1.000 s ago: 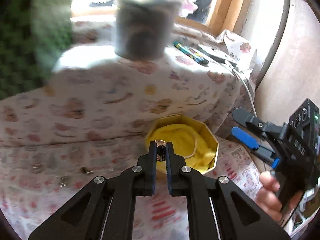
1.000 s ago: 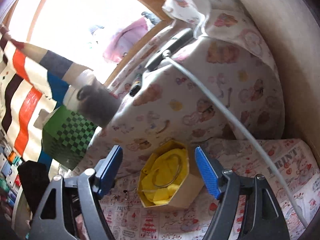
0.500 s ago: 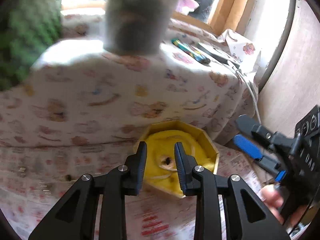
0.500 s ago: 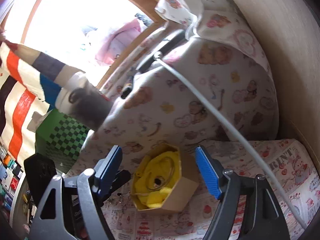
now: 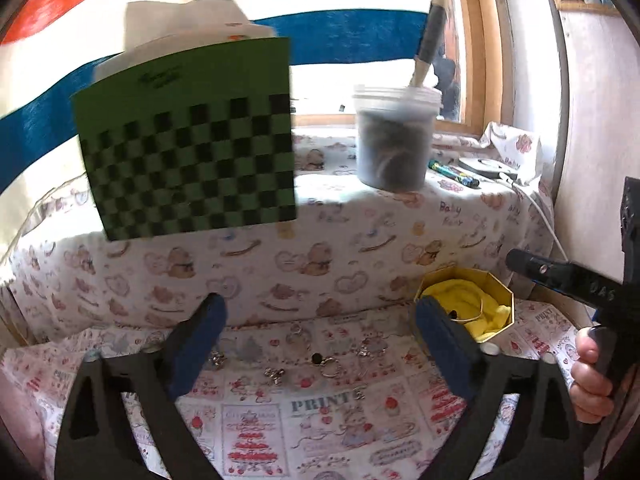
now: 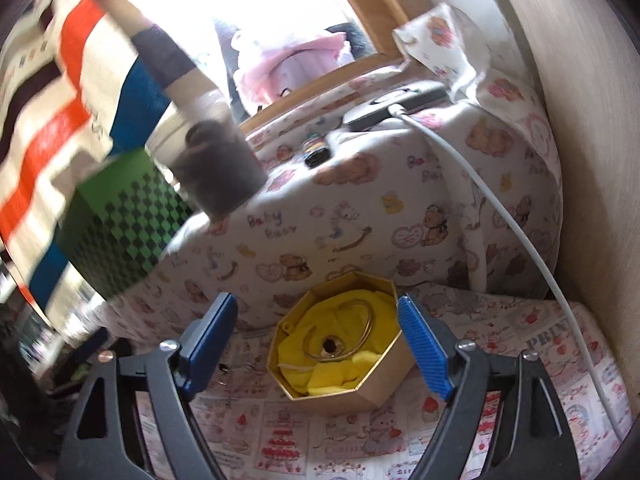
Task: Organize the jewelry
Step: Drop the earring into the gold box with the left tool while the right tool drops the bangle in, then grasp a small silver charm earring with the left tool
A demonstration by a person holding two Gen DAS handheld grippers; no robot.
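Overhead striped curtain (image 5: pixel 340 32), printed cloth (image 5: pixel 320 420), both grippers opening, empty, octagonal box (image 6: pixel 340 392)

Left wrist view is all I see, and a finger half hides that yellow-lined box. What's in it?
Observer: The right wrist view shows a gold bangle lying on the yellow cloth in the octagonal box.
Operator: Anything else?
Observer: A ring with a dark stone lies inside the bangle's loop.
Operator: Is the other gripper holding something?
Observer: No; the right gripper has its jaws opening, with nothing gripped.
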